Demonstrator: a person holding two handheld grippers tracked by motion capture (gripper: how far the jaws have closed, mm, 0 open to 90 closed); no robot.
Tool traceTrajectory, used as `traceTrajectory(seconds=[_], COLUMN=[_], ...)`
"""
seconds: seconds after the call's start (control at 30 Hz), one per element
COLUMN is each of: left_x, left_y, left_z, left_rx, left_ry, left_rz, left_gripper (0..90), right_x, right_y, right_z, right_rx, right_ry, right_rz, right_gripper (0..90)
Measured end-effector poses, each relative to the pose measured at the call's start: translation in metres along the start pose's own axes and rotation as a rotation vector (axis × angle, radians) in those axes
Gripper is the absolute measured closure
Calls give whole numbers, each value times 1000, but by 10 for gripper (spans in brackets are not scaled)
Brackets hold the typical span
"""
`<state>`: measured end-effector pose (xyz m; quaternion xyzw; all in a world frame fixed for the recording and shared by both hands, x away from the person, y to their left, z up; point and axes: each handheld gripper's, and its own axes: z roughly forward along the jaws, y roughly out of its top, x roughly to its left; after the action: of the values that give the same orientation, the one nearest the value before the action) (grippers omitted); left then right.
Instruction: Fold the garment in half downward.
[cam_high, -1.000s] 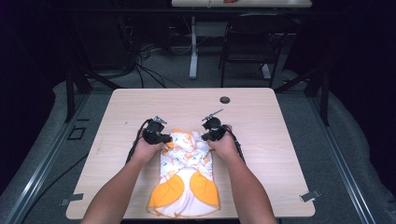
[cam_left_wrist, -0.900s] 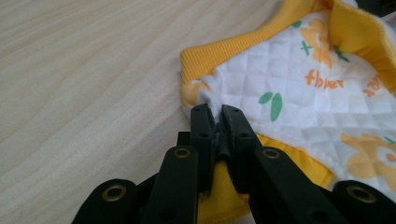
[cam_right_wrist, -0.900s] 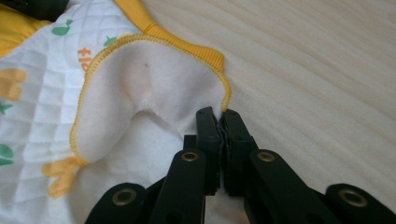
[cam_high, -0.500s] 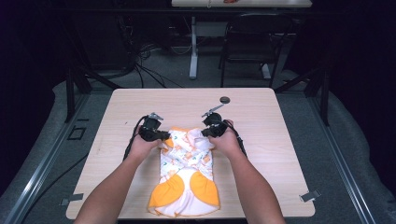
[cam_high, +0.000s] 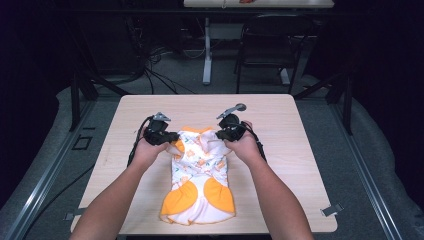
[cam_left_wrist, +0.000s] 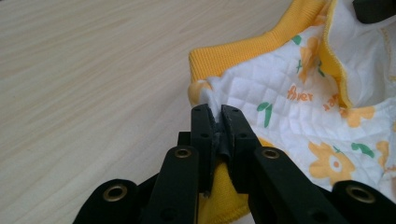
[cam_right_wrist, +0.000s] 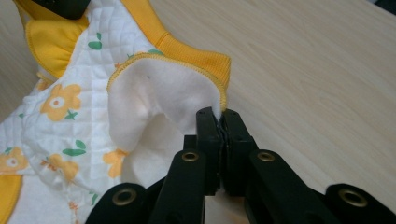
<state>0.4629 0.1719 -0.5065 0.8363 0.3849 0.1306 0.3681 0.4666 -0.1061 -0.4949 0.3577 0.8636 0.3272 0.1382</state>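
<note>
Compared with the earlier frames, both tools have moved farther from the person, drawing the upper edge of the white quilted garment with orange flower print and orange ribbed trim (cam_high: 199, 175) up the light wooden surface (cam_high: 300, 150). This indicates a stretching or flattening step in progress. The left tool (cam_left_wrist: 215, 112) pinches the garment's left upper corner; the right tool (cam_right_wrist: 218, 114) pinches the right upper corner. The garment lies between and below both tools, its lower hem near the surface's near edge.
</note>
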Motion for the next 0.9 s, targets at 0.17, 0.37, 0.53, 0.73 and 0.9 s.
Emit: traceTrajectory(seconds=[0.17,0.37,0.53,0.73,0.9], left_x=[-1,-1,-2,-9,-14], left_y=[7,17,31,31,14], left_z=[-10,-20,-32,-40,-35], left_rx=[-17,-40,-72,-112,-101], left_ry=[12,33,42,66,46], left_rz=[13,30,58,113,133], left_gripper=[844,844,844,844,844], right_x=[4,8,8,11,16], right_y=[8,19,28,29,15], right_z=[-11,-24,-35,-46,-44], right_rx=[-22,-52,-80,-135,-106], right_ry=[-11,-32,-45,-63,-62], right_rz=[-22,-50,-57,-85,-120], right_gripper=[875,874,874,874,874])
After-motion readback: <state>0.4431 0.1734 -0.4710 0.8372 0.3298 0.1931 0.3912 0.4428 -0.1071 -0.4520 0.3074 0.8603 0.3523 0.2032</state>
